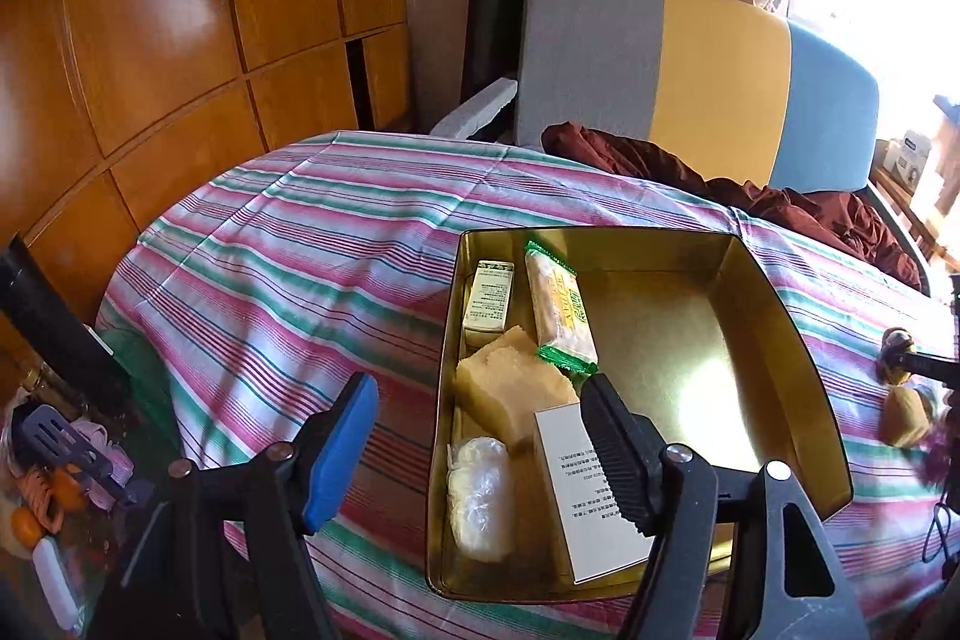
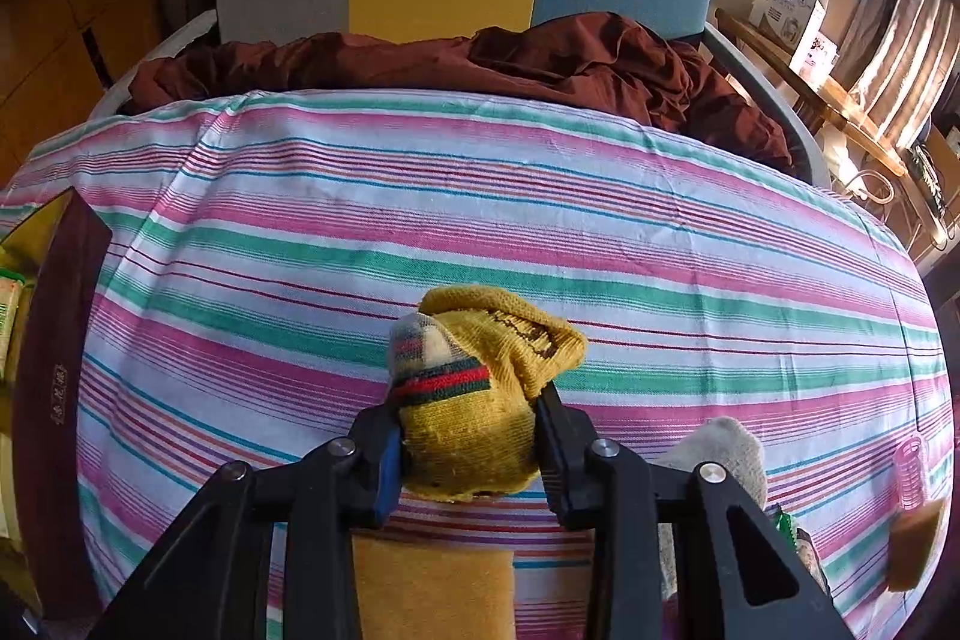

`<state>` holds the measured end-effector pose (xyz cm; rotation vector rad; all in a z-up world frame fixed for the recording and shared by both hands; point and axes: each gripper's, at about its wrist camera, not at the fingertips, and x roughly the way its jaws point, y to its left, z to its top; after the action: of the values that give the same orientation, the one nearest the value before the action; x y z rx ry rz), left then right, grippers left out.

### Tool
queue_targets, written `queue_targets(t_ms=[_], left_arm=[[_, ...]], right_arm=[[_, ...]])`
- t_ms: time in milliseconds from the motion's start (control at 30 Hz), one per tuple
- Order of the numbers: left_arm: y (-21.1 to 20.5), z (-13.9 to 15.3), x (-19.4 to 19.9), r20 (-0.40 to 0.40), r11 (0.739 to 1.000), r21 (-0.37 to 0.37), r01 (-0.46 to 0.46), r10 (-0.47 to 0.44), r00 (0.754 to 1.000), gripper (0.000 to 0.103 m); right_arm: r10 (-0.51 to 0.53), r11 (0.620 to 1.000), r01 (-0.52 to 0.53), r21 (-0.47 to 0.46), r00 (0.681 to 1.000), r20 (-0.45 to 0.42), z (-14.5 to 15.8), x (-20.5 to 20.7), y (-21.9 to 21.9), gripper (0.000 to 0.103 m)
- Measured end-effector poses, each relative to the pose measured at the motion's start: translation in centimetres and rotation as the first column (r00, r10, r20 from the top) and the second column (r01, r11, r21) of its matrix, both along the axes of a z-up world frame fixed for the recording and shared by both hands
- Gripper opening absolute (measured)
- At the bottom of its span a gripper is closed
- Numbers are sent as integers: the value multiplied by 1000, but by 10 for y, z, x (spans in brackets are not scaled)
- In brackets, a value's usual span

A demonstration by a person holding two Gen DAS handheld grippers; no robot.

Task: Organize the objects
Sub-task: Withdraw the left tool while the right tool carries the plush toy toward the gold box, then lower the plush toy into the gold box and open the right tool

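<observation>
We see the right gripper (image 2: 471, 439) clamped on a rolled yellow sock (image 2: 480, 388) above the striped cloth (image 2: 420, 232). The left gripper (image 1: 480, 436), jaws apart and empty, hovers over the gold tin (image 1: 780, 316)'s 7 o'clock corner.

My table wears a striped cloth (image 2: 480, 196). On it sit a gold tin (image 1: 780, 316), a grey sock (image 2: 726, 445), a pink roller (image 2: 911, 469) and a sponge (image 2: 435, 589).

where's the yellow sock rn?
Right wrist view, centre: yellow sock clamped in the right gripper, over the striped cloth, grey sock to its right.
</observation>
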<state>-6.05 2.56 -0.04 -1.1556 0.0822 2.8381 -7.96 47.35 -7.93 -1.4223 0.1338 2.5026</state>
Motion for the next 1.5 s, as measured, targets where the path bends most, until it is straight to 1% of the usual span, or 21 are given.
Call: queue_targets(t_ms=[200,367,500,633,733,833,933,1000,1067,1133,1200,1233,1267,1333,1500], left_arm=[[-5,-7,-1,16,1000,22,-2,2,1000,71],[-11,-15,-1,32,999,37,-6,5,999,72],[-19,-18,1,34,998,54,-22,20,999,72],[-32,-20,3,34,997,72,-41,38,999,72],[-40,-22,5,34,996,80,-50,48,998,72],[-47,-24,6,39,994,91,-59,56,998,72],[-54,-27,6,44,992,110,-66,61,997,72],[-58,-28,6,48,990,118,-71,65,997,72],[-63,-29,7,52,989,127,-72,66,996,72],[-66,-32,7,56,988,130,-81,74,996,72],[-70,-34,7,61,987,131,-88,80,995,72],[-72,-35,7,63,987,131,-93,85,994,72],[-73,-36,8,64,987,131,-95,87,994,72],[-75,-37,8,62,987,124,-99,91,994,72],[-73,-37,9,56,988,122,-94,88,995,73]], right_arm=[[59,998,-59,2,998,-37,26,-4,-34,36],[122,992,-124,-23,988,-99,53,-7,-72,36],[205,976,-214,-48,967,-148,74,-9,-116,36],[318,937,-336,-92,933,-169,86,-13,-171,36],[398,897,-419,-140,904,-156,82,-19,-216,36],[454,866,-470,-170,882,-122,67,-28,-258,36],[472,842,-473,-259,879,-67,42,-43,-287,38],[472,828,-462,-319,880,-52,29,-51,-301,42],[491,802,-468,-370,871,-38,17,-55,-314,45],[499,805,-473,-358,866,-22,10,-55,-325,48],[503,799,-474,-369,864,-22,8,-53,-329,50],[500,799,-474,-371,866,-28,9,-51,-328,56],[496,798,-472,-373,867,-36,11,-51,-326,68],[483,797,-464,-387,874,-53,16,-49,-321,77],[466,805,-463,-371,880,-88,30,-37,-308,77]])
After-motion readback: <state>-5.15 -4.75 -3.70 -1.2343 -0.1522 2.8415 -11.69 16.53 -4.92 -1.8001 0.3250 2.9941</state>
